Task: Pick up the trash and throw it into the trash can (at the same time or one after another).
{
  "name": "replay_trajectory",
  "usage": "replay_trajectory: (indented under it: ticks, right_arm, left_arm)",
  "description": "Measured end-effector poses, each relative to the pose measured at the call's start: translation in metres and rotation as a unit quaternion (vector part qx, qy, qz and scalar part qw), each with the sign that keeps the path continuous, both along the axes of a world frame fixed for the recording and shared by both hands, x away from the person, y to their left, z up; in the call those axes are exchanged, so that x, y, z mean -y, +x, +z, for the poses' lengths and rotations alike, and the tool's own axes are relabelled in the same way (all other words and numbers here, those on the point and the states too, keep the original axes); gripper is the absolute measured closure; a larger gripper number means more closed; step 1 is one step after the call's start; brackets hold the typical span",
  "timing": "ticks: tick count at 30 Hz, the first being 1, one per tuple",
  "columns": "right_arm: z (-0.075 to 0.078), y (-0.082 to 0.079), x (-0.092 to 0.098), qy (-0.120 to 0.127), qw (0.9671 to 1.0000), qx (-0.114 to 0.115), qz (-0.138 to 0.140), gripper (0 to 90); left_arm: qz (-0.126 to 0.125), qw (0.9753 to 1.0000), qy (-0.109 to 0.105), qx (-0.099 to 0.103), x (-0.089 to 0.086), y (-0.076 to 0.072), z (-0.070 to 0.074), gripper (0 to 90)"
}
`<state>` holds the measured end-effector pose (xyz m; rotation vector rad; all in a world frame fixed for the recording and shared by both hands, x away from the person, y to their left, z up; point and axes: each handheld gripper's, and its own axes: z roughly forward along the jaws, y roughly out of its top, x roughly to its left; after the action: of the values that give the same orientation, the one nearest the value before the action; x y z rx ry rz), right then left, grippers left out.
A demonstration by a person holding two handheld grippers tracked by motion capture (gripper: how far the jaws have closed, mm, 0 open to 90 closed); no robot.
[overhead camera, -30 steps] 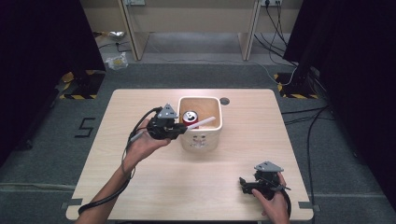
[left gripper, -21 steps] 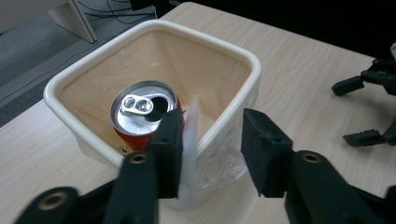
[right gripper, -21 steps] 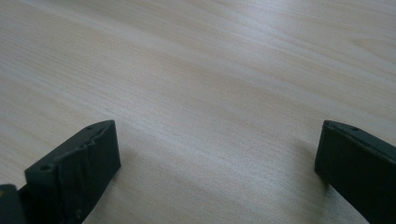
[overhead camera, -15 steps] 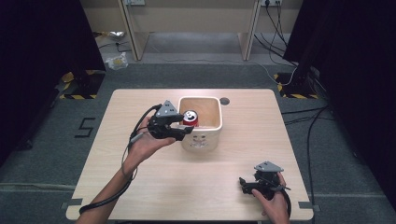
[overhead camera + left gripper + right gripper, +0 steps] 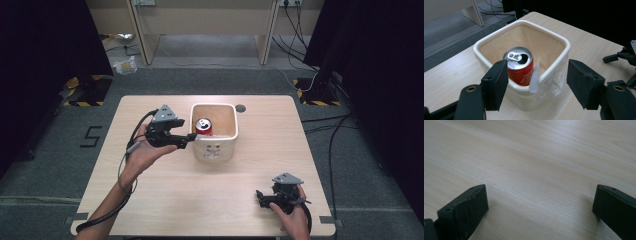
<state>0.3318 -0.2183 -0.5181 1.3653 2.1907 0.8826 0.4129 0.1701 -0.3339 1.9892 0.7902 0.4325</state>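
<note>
Left gripper (image 5: pixel 534 82) jaws wide apart, holding nothing, just beside bin (image 5: pixel 486 45) with can (image 5: pixel 520 67); right gripper (image 5: pixel 261 196) likewise wide, empty.

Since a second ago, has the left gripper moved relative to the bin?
Yes. In the high view the left gripper has drawn back from over the cream bin's opening, toward the table's left side, jaws open; the red can sits inside.

Looks like a lab/recording setup: lone wooden table (image 5: pixel 150 200) on grey carpet (image 5: pixel 45 175), black curtains (image 5: pixel 45 40) both sides, hazard-taped stand bases (image 5: pixel 82 92), loose cables (image 5: pixel 300 30), a floor-marked "5" (image 5: pixel 91 136).
</note>
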Motion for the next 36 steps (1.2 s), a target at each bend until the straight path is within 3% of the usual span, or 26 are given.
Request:
replay_trajectory:
  ticks: [13,24,36]
  right_arm:
    - [0.000,0.000,0.000,-0.001,1.0000,0.000,0.001,0.3]
    - [0.000,0.000,0.000,0.000,1.0000,-0.001,-0.001,0.3]
    - [0.000,0.000,0.000,0.001,1.0000,-0.001,-0.001,0.3]
  left_arm:
    - [0.037,0.9991,-0.019,-0.005,-0.041,0.000,-0.006,33.4]
    - [0.067,0.9973,-0.031,-0.010,-0.063,0.001,-0.032,32.8]
    - [0.086,0.9949,-0.049,-0.017,-0.077,0.003,-0.055,21.7]
